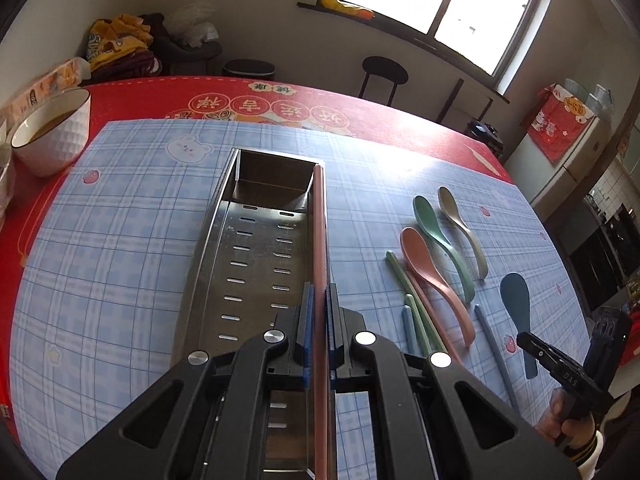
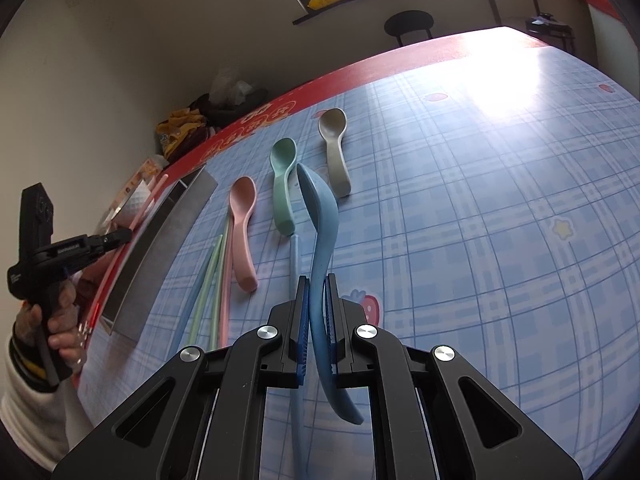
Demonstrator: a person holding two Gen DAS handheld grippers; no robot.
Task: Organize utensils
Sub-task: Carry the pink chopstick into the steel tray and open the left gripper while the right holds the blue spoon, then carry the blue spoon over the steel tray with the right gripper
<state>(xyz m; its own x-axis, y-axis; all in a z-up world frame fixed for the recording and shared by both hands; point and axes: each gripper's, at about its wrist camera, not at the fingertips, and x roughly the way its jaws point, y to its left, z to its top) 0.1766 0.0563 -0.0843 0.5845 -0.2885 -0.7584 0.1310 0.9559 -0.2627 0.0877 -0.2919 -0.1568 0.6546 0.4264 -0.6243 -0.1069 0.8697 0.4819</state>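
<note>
My left gripper (image 1: 319, 300) is shut on a pink chopstick (image 1: 319, 240) and holds it lengthwise above the right edge of a steel perforated tray (image 1: 256, 256). My right gripper (image 2: 318, 296) is shut on a blue spoon (image 2: 320, 208), lifted on edge above the table. On the blue plaid mat lie a pink spoon (image 2: 242, 216), a green spoon (image 2: 282, 176), a beige spoon (image 2: 335, 144), green chopsticks (image 2: 208, 280), a second pink chopstick (image 2: 225, 280) and a blue chopstick (image 2: 295, 256). The tray shows at the left of the right wrist view (image 2: 160, 248).
A white bowl (image 1: 52, 132) with brown liquid stands at the table's far left on the red tablecloth (image 1: 280, 96). A black stool (image 1: 384, 76) stands beyond the table. The right hand-held gripper shows at the lower right of the left wrist view (image 1: 568, 368).
</note>
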